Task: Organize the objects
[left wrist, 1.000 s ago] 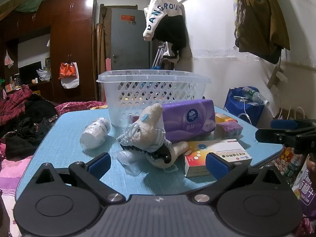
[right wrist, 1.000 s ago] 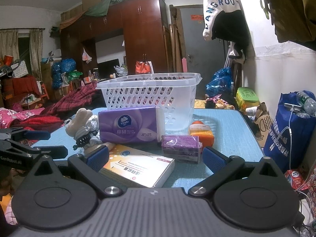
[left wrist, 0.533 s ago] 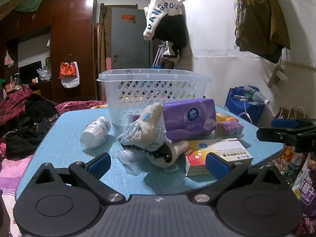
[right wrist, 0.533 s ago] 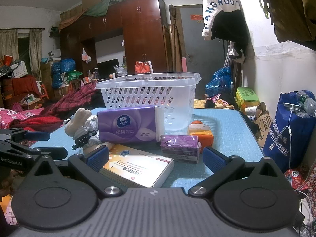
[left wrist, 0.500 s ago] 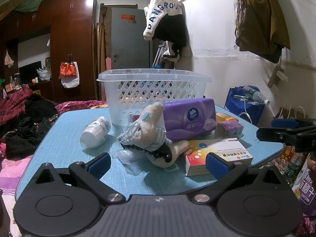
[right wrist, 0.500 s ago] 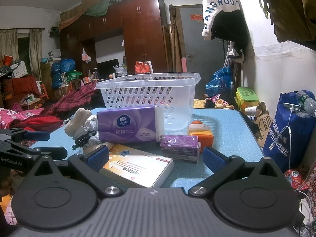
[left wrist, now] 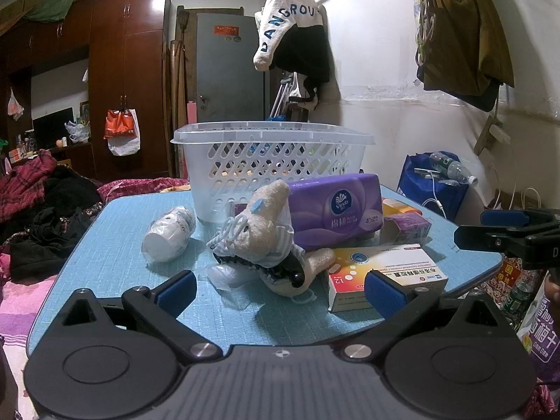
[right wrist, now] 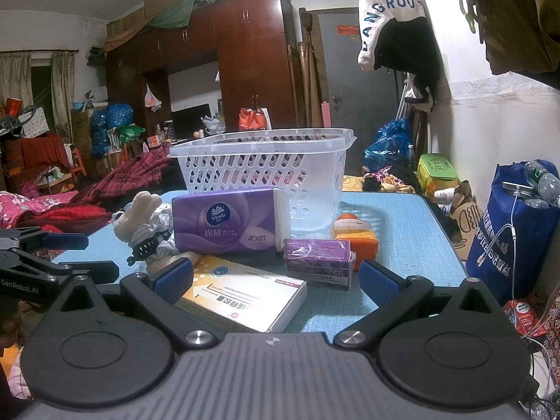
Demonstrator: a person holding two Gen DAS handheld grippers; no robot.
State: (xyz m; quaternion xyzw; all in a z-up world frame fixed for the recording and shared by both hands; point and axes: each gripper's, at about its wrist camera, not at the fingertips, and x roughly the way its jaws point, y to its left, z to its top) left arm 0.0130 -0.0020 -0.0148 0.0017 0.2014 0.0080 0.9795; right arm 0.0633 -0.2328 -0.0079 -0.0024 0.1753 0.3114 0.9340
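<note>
- Left gripper [left wrist: 278, 288]: fingers spread wide with nothing between them; it hangs at the near edge of the blue table [left wrist: 115, 255], facing the stuffed toy [left wrist: 269, 238]
- Right gripper [right wrist: 276, 274]: fingers likewise wide apart and empty; its left fingertip sits just over the white medicine box [right wrist: 245, 297]
- Beyond these: purple tissue pack [right wrist: 227, 220], small purple box [right wrist: 316, 257], orange bottle [right wrist: 353, 232]; a white bottle [left wrist: 169, 232] lies on its side
- White basket [left wrist: 269, 161] stands behind the pile
</note>
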